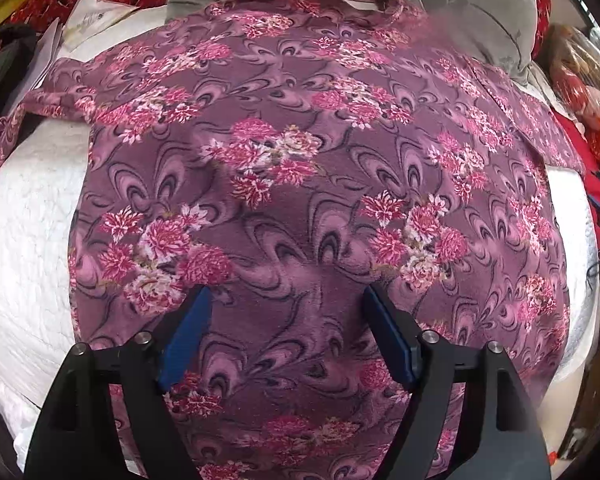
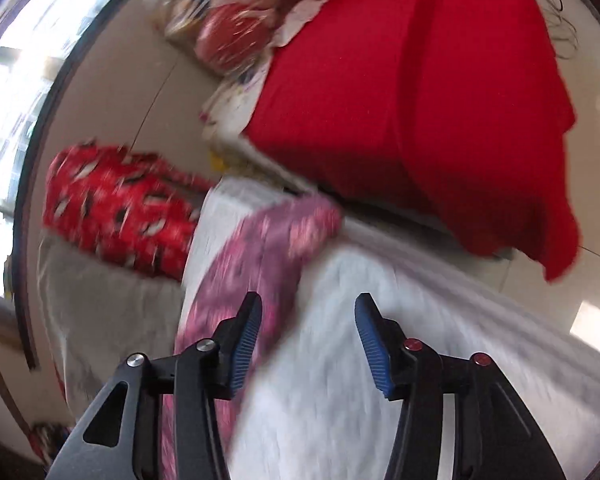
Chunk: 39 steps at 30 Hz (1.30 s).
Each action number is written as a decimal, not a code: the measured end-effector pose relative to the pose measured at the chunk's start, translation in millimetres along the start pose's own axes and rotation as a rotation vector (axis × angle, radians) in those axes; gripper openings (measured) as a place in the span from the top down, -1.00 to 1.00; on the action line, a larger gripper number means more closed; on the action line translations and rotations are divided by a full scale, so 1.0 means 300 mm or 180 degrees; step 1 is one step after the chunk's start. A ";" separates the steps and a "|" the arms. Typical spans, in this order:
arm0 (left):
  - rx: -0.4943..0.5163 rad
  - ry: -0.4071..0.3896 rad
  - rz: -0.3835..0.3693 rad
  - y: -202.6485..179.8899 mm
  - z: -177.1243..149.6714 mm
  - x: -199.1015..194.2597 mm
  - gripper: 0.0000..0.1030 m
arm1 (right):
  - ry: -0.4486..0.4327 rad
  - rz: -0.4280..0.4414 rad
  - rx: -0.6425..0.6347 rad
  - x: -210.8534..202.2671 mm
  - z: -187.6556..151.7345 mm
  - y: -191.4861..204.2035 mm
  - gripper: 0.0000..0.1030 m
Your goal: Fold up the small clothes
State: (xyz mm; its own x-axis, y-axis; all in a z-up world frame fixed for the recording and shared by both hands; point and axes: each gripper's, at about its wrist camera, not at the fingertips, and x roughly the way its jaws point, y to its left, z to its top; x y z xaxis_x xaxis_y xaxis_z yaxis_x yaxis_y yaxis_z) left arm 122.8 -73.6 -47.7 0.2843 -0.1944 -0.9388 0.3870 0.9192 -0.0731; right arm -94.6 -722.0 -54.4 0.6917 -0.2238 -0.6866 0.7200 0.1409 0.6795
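We have the flowered shirt (image 1: 300, 200) spread flat on the bed (image 1: 28, 240), both the left gripper (image 1: 286, 312) and right gripper (image 2: 308, 320) wide open and empty, so next we must grasp a sleeve or side edge.

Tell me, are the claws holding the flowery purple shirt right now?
No, nothing is held. The left gripper is open above the flowery purple shirt, and the right gripper is open too, with nothing between its fingers.
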 end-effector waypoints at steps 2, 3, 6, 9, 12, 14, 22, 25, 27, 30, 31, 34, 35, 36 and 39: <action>-0.0013 0.0011 -0.0069 -0.001 0.023 -0.014 -0.50 | -0.0033 -0.0031 0.0047 0.065 0.019 0.010 -0.08; -0.0026 -0.0010 -0.0111 -0.001 0.038 -0.023 -0.50 | -0.0113 0.0001 0.0051 0.075 0.035 0.012 -0.15; -0.0013 -0.0188 -0.0143 -0.010 0.121 -0.058 -0.50 | -0.0166 0.0074 -0.0058 0.141 0.060 0.042 -0.16; 0.0039 -0.0402 -0.0061 -0.017 0.210 -0.081 -0.50 | -0.0175 -0.0065 -0.0582 0.150 0.056 0.122 0.77; -0.0034 -0.0476 -0.0027 0.008 0.277 -0.063 -0.50 | -0.0473 -0.0068 -0.0716 0.069 0.075 0.160 0.78; -0.0160 -0.0409 -0.0090 0.033 0.314 -0.020 -0.50 | -0.0610 -0.0108 -0.0736 0.025 0.077 0.176 0.79; -0.0522 -0.0153 -0.0395 0.110 0.297 0.078 -0.50 | -0.0269 0.0286 -0.1198 -0.024 -0.119 0.400 0.79; -0.0540 -0.0142 -0.0516 0.129 0.285 0.070 -0.50 | -0.0064 0.0414 -0.1329 -0.016 -0.238 0.477 0.79; -0.0549 -0.0115 -0.0597 0.140 0.285 0.070 -0.50 | 0.0110 0.0494 -0.1402 -0.006 -0.344 0.527 0.79; -0.0553 -0.0085 -0.0701 0.158 0.277 0.061 -0.50 | 0.0315 0.0575 -0.1524 0.031 -0.479 0.605 0.79; -0.0550 -0.0075 -0.0731 0.164 0.277 0.060 -0.50 | 0.0388 0.0593 -0.1578 0.040 -0.531 0.633 0.79; -0.0527 -0.0060 -0.0797 0.175 0.266 0.044 -0.50 | 0.0591 0.0667 -0.1724 0.069 -0.686 0.710 0.79; -0.0532 -0.0052 -0.0825 0.190 0.259 0.033 -0.50 | 0.0655 0.0689 -0.1773 0.078 -0.736 0.737 0.79; -0.0540 -0.0047 -0.0852 0.201 0.256 0.028 -0.50 | 0.0724 0.0717 -0.1826 0.089 -0.791 0.765 0.79; -0.0580 -0.0051 -0.0912 0.245 0.244 0.000 -0.50 | 0.0914 0.0801 -0.1971 0.112 -0.942 0.840 0.79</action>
State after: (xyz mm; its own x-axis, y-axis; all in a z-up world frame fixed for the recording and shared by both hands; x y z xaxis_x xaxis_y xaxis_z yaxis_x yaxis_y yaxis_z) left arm 215.6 -31.3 -28.5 0.2010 -0.4576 -0.8662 0.2905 0.8723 -0.3934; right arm 125.8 -421.5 20.7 0.7664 0.1374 -0.6274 0.3777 0.6938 0.6132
